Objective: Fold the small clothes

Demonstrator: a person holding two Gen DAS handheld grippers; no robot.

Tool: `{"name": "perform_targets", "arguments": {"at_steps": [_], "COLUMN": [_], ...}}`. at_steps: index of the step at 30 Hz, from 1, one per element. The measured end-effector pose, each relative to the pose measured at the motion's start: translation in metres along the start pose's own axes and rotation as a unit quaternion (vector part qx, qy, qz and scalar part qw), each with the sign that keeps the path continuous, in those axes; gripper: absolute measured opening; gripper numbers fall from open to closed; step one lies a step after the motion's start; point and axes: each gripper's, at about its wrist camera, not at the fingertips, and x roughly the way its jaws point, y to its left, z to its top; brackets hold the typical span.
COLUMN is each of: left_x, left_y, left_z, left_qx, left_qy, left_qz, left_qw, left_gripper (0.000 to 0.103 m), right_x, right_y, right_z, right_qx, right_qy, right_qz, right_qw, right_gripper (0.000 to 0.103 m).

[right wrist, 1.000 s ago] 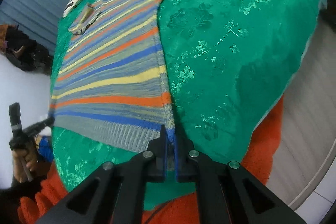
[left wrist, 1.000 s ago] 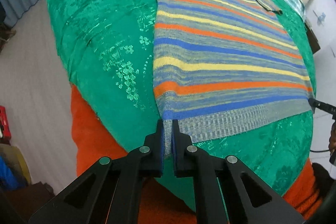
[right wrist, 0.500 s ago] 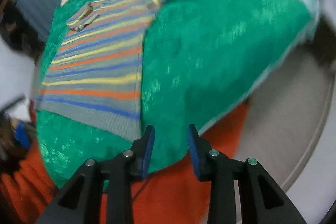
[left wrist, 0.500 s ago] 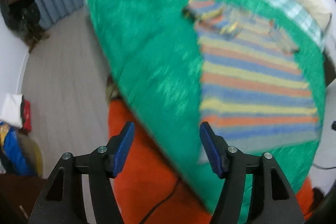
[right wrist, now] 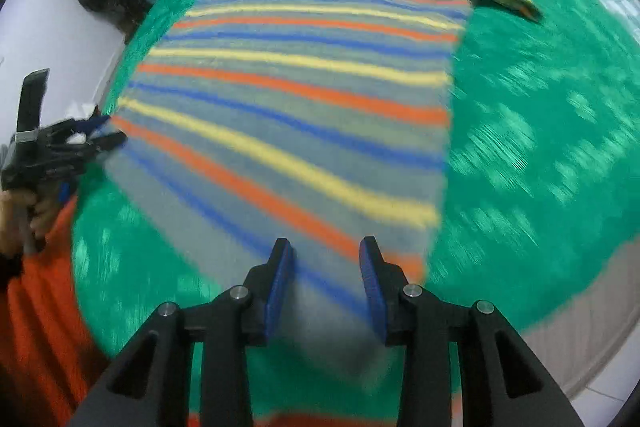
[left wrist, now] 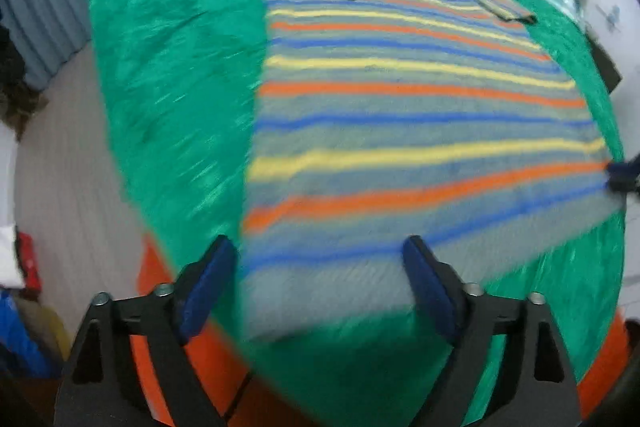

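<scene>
The striped sweater [left wrist: 400, 115] lies flat on the bed's green cover [left wrist: 172, 75], its hem at six o'clock under both cameras, its sleeves folded in at twelve. A second ago each tool pinched a hem corner; now both have let go. The left tool [left wrist: 316, 287] has just been opening and stands spread wide above the hem's left corner — cloth below, none clamped. The right tool [right wrist: 326, 283] has parted less, its pads clear of the sweater beneath. Both views are smeared by motion. I judge the spreading step done — next likely comes a fresh grip for the first fold.
</scene>
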Motion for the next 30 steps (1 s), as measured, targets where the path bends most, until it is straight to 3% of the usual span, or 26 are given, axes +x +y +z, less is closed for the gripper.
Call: {"name": "perform_targets", "arguments": {"at_steps": [3,5,7,10,12,15,16,17,20,22,24,26,30], "left_x": [-0.018,-0.025,-0.030,-0.035,-0.031,-0.022,-0.018,-0.015,-0.014,-0.015,-0.014,-0.012,-0.011], "left_y": [0.018,0.028,0.038,0.042,0.045,0.048,0.049,0.051,0.053,0.054,0.051,0.047,0.032], "left_z": [-0.003,0.003,0.016,0.022,0.026,0.027,0.027,0.027,0.027,0.025,0.026,0.030,0.038], "left_qx": [-0.037,-0.073,-0.107,-0.133,-0.144,-0.152,-0.154,-0.155,-0.160,-0.161,-0.161,-0.159,-0.147], "left_qy": [-0.012,-0.021,-0.029,-0.037,-0.033,-0.015,-0.007,0.000,0.004,0.006,0.007,0.007,0.008], "left_qz": [-0.005,-0.004,-0.003,0.002,0.011,0.022,0.026,0.029,0.027,0.025,0.020,0.011,0.000], "left_qw": [0.9992,0.9971,0.9938,0.9904,0.9890,0.9880,0.9878,0.9874,0.9868,0.9867,0.9868,0.9871,0.9891], "left_gripper": [0.089,0.089,0.089,0.089,0.089,0.089,0.089,0.089,0.089,0.089,0.089,0.089,0.089], "right_x": [-0.033,-0.049,-0.046,-0.015,0.028,0.079,0.087,0.090,0.049,0.008,-0.030,-0.050,-0.044], "right_y": [-0.016,-0.032,-0.049,-0.062,-0.061,-0.070,-0.078,-0.091,-0.138,-0.184,-0.242,-0.289,-0.319], "right_z": [0.016,0.048,0.094,0.157,0.197,0.232,0.239,0.244,0.239,0.220,0.185,0.146,0.108], "right_qx": [-0.028,-0.052,-0.074,-0.096,-0.129,-0.143,-0.125,-0.092,0.008,0.099,0.220,0.305,0.362], "right_qy": [-0.019,-0.058,-0.092,-0.094,-0.076,-0.062,-0.058,-0.060,-0.125,-0.176,-0.217,-0.226,-0.210], "right_qz": [-0.047,-0.093,-0.124,-0.123,-0.125,-0.152,-0.150,-0.136,-0.121,-0.111,-0.108,-0.108,-0.075], "right_qw": [0.998,0.993,0.985,0.983,0.981,0.976,0.979,0.985,0.985,0.973,0.945,0.919,0.905], "right_gripper": [0.042,0.060,0.060,0.060,0.060,0.057,0.037,0.008,0.008,0.008,0.008,0.008,0.007]}}
